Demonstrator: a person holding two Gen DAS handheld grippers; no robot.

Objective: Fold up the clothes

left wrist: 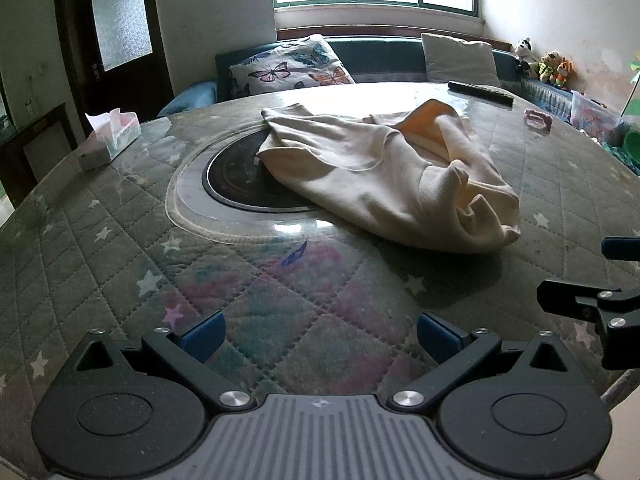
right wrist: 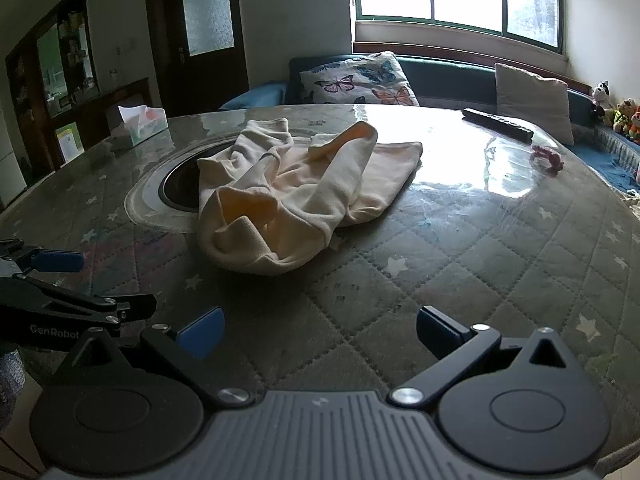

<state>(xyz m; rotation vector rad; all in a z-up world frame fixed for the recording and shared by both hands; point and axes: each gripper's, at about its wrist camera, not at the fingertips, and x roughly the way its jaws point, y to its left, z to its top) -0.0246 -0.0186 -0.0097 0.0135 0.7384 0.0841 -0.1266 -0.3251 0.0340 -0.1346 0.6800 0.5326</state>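
Note:
A crumpled cream garment (left wrist: 384,168) lies in a heap on the round table, partly over the dark round inset; it also shows in the right wrist view (right wrist: 296,200). My left gripper (left wrist: 318,334) is open and empty, hovering over the near table edge, short of the garment. My right gripper (right wrist: 318,332) is open and empty, also near the front edge, with the garment ahead and slightly left. Each gripper shows at the side of the other's view: the right one (left wrist: 612,276) and the left one (right wrist: 80,280).
The table (left wrist: 120,248) has a quilted star-pattern cover under clear plastic and a dark round inset (left wrist: 236,178). A tissue box (left wrist: 110,134) stands at the far left, a remote (left wrist: 480,92) and a small pink item (left wrist: 538,118) at the far right. A sofa with cushions (left wrist: 292,64) lies behind.

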